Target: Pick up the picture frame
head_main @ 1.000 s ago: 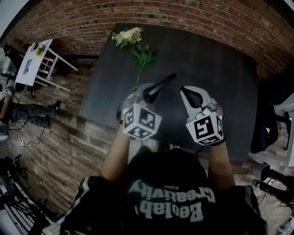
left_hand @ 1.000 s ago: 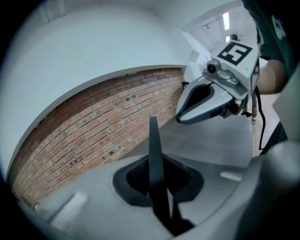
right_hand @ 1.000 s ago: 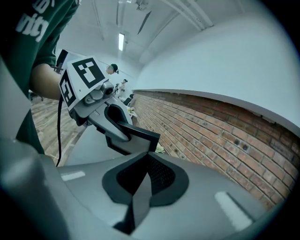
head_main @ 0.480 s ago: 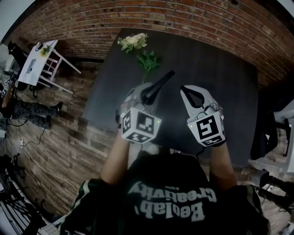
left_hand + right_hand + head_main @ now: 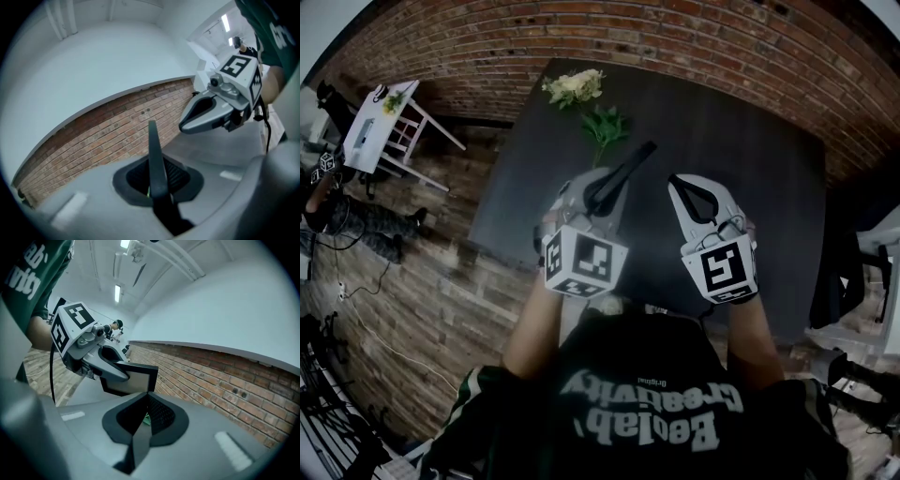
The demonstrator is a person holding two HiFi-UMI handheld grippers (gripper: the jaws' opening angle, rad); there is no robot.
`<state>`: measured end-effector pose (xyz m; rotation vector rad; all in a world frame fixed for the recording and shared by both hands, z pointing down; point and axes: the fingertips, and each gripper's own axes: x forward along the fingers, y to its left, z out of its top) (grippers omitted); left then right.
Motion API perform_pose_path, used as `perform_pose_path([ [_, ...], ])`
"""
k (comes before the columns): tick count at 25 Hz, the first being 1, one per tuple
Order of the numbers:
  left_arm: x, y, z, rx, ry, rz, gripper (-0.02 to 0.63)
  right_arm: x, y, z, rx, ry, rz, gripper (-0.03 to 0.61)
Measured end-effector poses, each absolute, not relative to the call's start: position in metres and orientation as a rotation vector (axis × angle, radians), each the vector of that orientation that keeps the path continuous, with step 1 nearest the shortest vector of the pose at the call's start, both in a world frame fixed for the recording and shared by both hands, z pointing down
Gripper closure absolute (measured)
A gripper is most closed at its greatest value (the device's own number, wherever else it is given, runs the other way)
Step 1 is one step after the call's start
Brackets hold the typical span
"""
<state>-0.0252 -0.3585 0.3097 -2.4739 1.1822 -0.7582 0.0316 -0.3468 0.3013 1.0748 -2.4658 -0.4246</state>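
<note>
The picture frame is thin and black with a pale grey panel. It is held up off the dark table by my left gripper, which is shut on its lower edge. In the left gripper view the frame stands edge-on between the pads. In the right gripper view the frame faces me, pinched in the left gripper. My right gripper hovers just right of the frame, shut and holding nothing. It is also seen in the left gripper view.
A white flower with green leaves lies at the table's far left corner. A brick wall runs behind the table. A small white table and a seated person are on the floor at the left.
Both grippers have risen a little above the table, and the frame has gone up with the left one. The grip on it is unchanged.
</note>
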Motion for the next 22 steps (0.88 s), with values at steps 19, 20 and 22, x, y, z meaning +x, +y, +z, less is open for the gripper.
perform_pose_path([
  [19, -0.017, -0.348, 0.302, -2.465, 1.181, -0.694, 0.572, 0.034, -0.335, 0.304, 1.085, -2.474, -0.452, 0.572],
  [20, -0.016, -0.348, 0.302, -2.465, 1.18, -0.692, 0.572, 0.034, -0.335, 0.305, 1.088, -2.475, -0.454, 0.572],
  [22, -0.016, -0.347, 0.303, -2.464, 1.18, -0.688, 0.572, 0.034, -0.335, 0.304, 1.098, -2.479, -0.457, 0.572],
])
